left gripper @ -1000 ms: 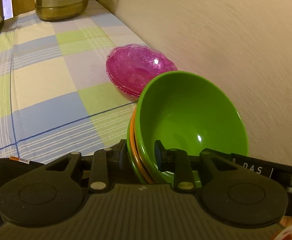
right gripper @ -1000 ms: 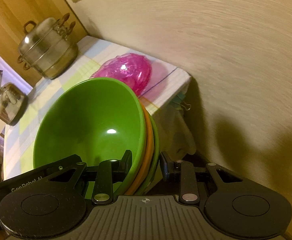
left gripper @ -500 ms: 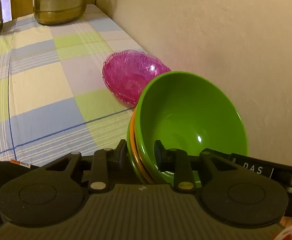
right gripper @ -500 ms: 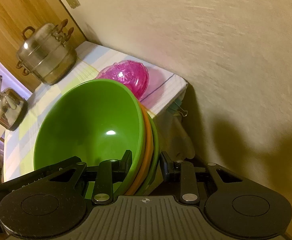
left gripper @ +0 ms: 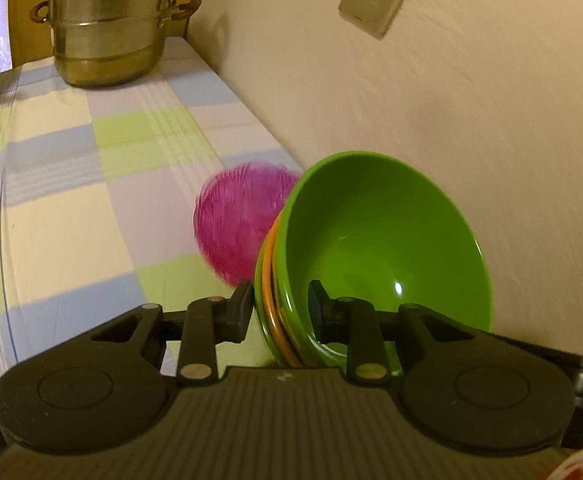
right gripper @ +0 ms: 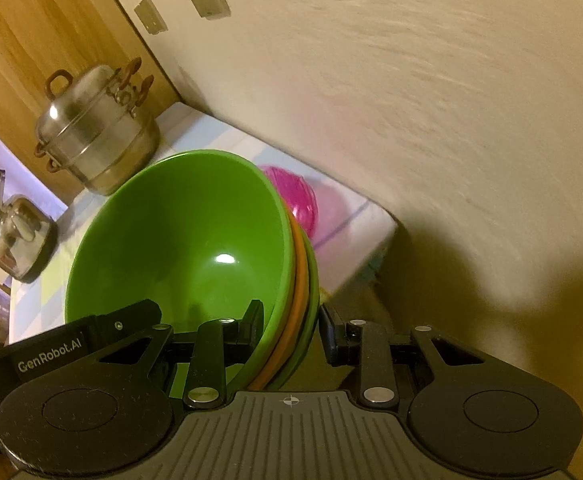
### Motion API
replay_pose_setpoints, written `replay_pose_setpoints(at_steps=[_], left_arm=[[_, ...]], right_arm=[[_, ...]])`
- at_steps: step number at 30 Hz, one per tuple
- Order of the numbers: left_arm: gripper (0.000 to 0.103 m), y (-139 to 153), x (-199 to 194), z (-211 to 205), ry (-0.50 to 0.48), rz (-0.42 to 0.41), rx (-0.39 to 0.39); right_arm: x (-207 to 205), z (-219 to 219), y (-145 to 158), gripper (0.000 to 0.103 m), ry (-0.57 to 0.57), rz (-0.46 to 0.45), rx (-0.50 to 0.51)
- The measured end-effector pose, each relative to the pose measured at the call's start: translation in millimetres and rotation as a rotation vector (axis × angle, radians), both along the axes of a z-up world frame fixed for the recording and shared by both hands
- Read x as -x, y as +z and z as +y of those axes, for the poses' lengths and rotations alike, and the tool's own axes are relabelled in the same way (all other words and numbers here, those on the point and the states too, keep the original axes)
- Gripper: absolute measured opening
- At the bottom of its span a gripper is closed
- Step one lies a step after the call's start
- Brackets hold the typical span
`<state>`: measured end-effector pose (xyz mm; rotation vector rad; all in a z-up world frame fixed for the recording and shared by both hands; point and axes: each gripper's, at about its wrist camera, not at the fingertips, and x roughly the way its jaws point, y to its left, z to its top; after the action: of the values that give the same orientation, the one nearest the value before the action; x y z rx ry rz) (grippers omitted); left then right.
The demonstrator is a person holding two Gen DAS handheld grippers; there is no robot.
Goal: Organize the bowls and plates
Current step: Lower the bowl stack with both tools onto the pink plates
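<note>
A nested stack of bowls (left gripper: 375,248), green on top with an orange one and another green one beneath, hangs in the air between both grippers. My left gripper (left gripper: 279,312) is shut on the stack's left rim. My right gripper (right gripper: 289,328) is shut on the stack of bowls (right gripper: 179,248) at its right rim. Behind the stack, a pink translucent plate pile (left gripper: 239,220) lies on the checked tablecloth (left gripper: 91,200) close to the wall. In the right wrist view the pink plates (right gripper: 297,200) peek out past the bowls' rim.
A steel steamer pot (left gripper: 107,32) stands at the table's far end, with a kettle (right gripper: 15,236) left of it. The wall (left gripper: 471,120) with sockets runs along the table's right side. The table's near corner (right gripper: 383,224) drops off beside the wall.
Both grippers have lifted the bowl stack and carried it forward along the wall. The pink plates now sit lower and partly behind the bowls, and the pot looks nearer.
</note>
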<state>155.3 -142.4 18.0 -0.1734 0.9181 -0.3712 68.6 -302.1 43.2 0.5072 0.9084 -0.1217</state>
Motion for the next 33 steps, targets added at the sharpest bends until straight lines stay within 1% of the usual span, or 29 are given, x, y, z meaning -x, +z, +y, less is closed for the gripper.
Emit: replay_pose_setpoints(at_steps=[8,11,16,20,25,33], left_arm=[[0.025,-15,-69,-2,0.003,0.018,-0.001],[0.025,-23,-87,-2,0.011,0.025,-0.01],[0.025,-38,-113,-1,0.025,0.054,-0.017],[0.025,-49,-121,-1,0.027,0.079,-0.02],[0.025,-61,-126,0,0.029,0.104,-0.004],[0.025,-64,-128,0,0.041,0.11,0.002]], right_arm=[[-64,4,-12,0.03,0.012,0.006,0.006],[-86,7,-17,0.03,0.019,0.014,0.021],[-115,10,-33,0.03,0.032,0.052,0.009],[-129,11,-43,0.03,0.042,0.081,0.011],[-136,11,-51,0.03,0.034,0.103,0.018],[-142,11,-55,0.03,0.039,0.111,0.023]])
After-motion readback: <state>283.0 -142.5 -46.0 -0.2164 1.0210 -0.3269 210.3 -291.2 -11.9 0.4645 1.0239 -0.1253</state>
